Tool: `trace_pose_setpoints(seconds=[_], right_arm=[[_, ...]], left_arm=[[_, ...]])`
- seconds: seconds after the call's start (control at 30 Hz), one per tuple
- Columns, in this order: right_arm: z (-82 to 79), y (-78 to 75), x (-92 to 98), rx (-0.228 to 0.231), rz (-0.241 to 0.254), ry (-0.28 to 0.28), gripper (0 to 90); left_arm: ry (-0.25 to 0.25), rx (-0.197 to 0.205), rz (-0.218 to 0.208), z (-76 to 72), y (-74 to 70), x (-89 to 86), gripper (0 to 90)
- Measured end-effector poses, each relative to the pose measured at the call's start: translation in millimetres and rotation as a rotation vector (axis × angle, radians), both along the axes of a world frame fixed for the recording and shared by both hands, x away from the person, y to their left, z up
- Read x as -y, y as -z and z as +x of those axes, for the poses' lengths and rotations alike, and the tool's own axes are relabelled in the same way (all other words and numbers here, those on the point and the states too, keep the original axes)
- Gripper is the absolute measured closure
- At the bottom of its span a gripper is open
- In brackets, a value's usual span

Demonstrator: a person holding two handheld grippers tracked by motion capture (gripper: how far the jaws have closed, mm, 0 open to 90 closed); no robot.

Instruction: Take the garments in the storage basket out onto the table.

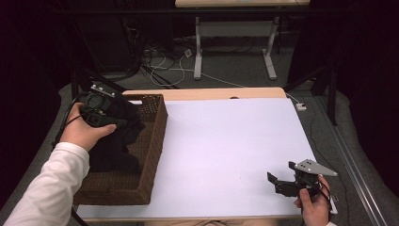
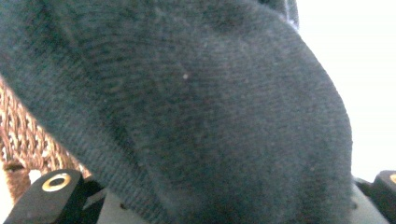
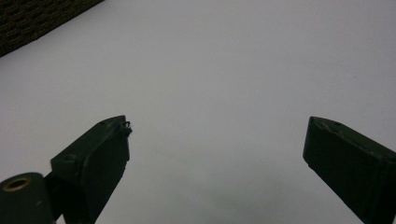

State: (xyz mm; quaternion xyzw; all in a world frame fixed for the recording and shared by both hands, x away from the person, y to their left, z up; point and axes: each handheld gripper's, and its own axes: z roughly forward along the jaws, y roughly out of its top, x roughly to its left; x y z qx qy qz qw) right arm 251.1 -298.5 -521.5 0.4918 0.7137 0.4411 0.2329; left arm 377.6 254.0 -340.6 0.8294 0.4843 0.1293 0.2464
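A dark knitted cloth (image 1: pixel 115 150) hangs from my left gripper (image 1: pixel 120 117) down into a brown wicker basket (image 1: pixel 155 141) at the table's left side. The gripper is shut on the cloth, with its jaws buried in the fabric. In the left gripper view the cloth (image 2: pixel 187 116) covers the jaws, and a strip of the basket's weave (image 2: pixel 23 135) shows at the left. My right gripper (image 1: pixel 275 183) hovers low over the white table top (image 1: pixel 226 141) at the front right. In the right gripper view it (image 3: pixel 218 123) stands open with nothing between its jaws.
The basket's corner (image 3: pixel 28 18) shows at the top left of the right gripper view. Beyond the table's far wooden edge (image 1: pixel 207 93), a desk's white legs (image 1: pixel 198 47) and loose cables (image 1: pixel 164 66) stand on the floor. A metal rail (image 1: pixel 353 160) runs along the right.
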Motion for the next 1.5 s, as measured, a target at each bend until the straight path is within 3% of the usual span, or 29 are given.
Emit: trace_pose_setpoints(seconds=[0.17,0.53,1.2,1.5], right_arm=[[0.0,0.0,0.4,-0.001,-0.001,0.000,6.5],[-0.1,0.0,0.3,-0.004,-0.002,-0.002,6.5],[0.0,0.0,1.2,-0.007,-0.003,-0.002,6.5],[-0.2,-0.5,1.5,-0.004,0.000,-0.005,6.5]], left_arm=[[0.032,0.007,-0.003,3.7,-9.6,16.1,62.3],[0.100,0.011,-0.007,13.5,-13.4,47.1,62.4],[0.218,-0.006,-0.013,28.7,-3.9,118.8,62.3],[0.275,-0.027,-0.006,31.9,7.8,149.7,62.3]])
